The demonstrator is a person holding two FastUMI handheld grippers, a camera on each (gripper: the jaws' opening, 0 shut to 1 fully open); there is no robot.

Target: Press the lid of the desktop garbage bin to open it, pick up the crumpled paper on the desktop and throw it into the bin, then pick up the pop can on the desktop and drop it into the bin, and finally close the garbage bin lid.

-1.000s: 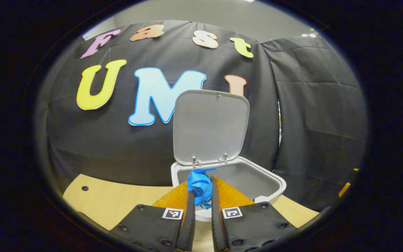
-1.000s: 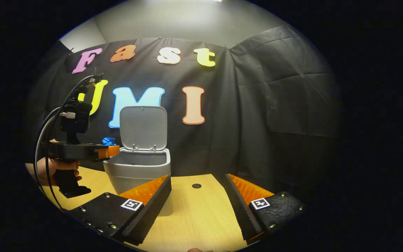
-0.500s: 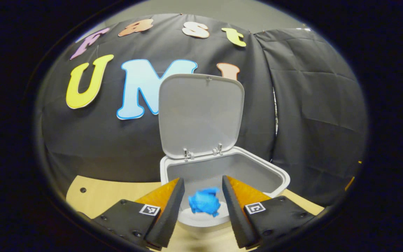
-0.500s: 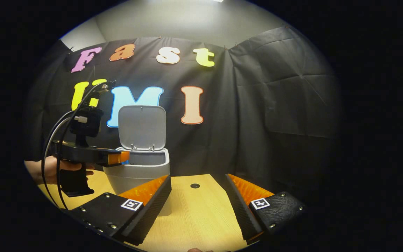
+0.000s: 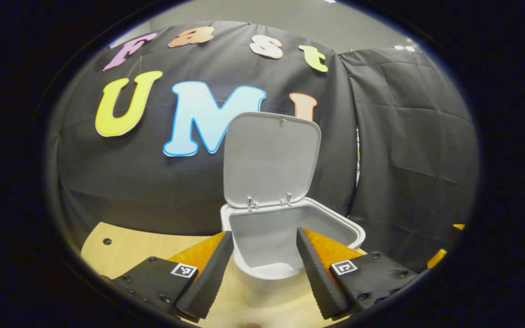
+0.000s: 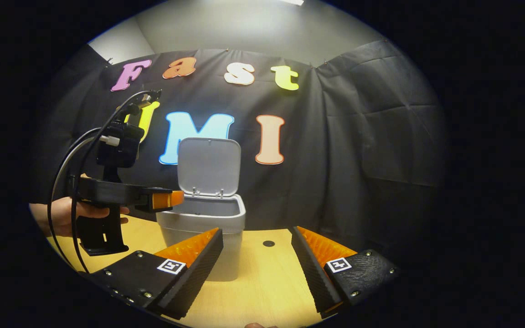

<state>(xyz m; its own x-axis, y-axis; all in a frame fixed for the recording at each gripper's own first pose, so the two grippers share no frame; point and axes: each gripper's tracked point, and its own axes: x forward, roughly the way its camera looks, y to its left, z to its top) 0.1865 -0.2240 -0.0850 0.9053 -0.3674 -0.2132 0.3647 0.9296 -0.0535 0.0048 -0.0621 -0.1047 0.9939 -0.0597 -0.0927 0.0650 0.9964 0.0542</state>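
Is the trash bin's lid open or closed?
Open. The lid stands upright on its hinges behind the garbage bin, and its grey inside shows from above; the right gripper view shows it raised too.

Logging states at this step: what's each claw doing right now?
Left claw: open, holding nothing, at the garbage bin's open mouth.
Right claw: open, holding nothing, low over the table.

Bin on the table, before the booth wall

The garbage bin [image 6: 203, 223] stands on the table [image 6: 262, 278], its lid [image 6: 208, 166] upright behind the opening; the left gripper [image 6: 171, 199] hangs just left of its rim.
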